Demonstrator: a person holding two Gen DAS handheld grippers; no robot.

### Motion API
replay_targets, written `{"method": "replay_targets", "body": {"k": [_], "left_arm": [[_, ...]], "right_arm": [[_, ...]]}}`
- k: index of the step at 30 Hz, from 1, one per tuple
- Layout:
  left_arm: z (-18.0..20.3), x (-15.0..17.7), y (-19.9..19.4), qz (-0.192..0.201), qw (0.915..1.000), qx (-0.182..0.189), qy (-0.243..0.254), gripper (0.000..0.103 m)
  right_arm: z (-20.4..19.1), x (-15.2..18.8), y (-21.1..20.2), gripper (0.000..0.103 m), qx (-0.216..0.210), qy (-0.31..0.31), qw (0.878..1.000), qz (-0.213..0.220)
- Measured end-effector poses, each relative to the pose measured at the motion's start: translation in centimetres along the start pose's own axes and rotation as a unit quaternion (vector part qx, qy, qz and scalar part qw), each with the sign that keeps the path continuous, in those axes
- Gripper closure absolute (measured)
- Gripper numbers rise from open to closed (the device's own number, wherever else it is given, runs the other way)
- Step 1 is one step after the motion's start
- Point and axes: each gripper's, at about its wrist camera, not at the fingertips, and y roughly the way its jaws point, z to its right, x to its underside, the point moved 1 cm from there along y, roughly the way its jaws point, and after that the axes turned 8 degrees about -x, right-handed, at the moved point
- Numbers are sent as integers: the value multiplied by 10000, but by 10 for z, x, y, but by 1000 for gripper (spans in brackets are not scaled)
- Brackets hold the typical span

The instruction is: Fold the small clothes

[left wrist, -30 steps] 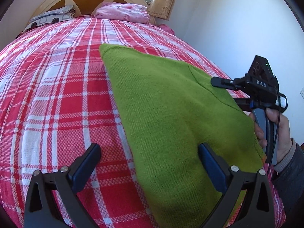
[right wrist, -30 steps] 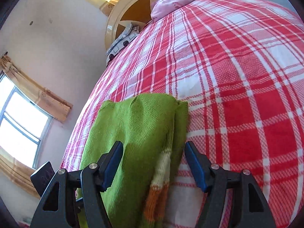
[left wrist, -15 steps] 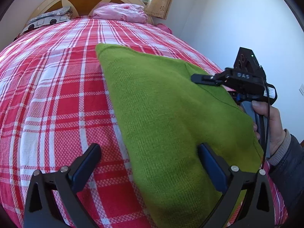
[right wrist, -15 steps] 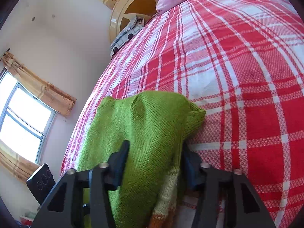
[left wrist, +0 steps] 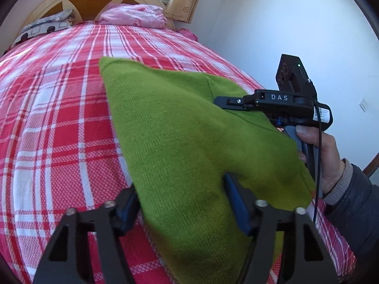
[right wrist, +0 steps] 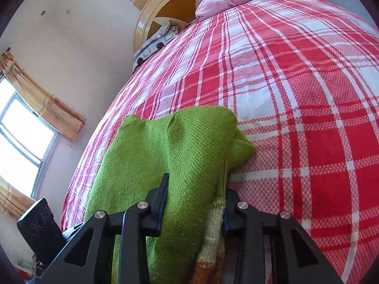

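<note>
A green knitted sweater [left wrist: 180,127] lies on the red and white plaid bed [left wrist: 59,123]. My left gripper [left wrist: 182,201] is shut on the sweater's near edge, which bunches up between the blue pads. My right gripper [right wrist: 195,196] is shut on the sweater's [right wrist: 170,156] other end, near a cream and orange striped cuff [right wrist: 210,239]; the cloth is lifted into a hump. The right gripper also shows in the left wrist view [left wrist: 222,100], held by a hand at the sweater's right side.
A pink bundle [left wrist: 135,17] and a grey patterned pillow [left wrist: 42,27] lie by the wooden headboard [left wrist: 90,2]. A white wall [left wrist: 272,23] runs along the bed's right side. A curtained window [right wrist: 21,127] is in the wall on the other side.
Both grippers have closed on the sweater. The cloth has risen and bunched at both ends. The right gripper has moved further in over the sweater.
</note>
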Motion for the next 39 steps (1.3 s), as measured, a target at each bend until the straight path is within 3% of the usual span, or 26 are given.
{"method": "replay_targets", "body": {"k": [2, 7, 17, 26, 39], "left_arm": [[-1, -2, -6, 39, 10000, 5, -72, 56], [-3, 0, -27, 131, 9996, 105, -218, 64], [-11, 13, -92, 593, 9980, -162, -140, 66], [-31, 39, -126, 470, 9951, -733, -465, 66], [-59, 80, -165, 557, 9903, -1021, -754, 67]], "right_arm": [[-8, 2, -5, 70, 4, -46, 10000, 88], [-34, 13, -17, 70, -72, -258, 9995, 192], [-94, 31, -25, 70, -577, -400, 9971, 311], [-151, 58, 2, 70, -877, -701, 9937, 71], [-203, 96, 39, 71, -1299, -801, 9880, -257]]}}
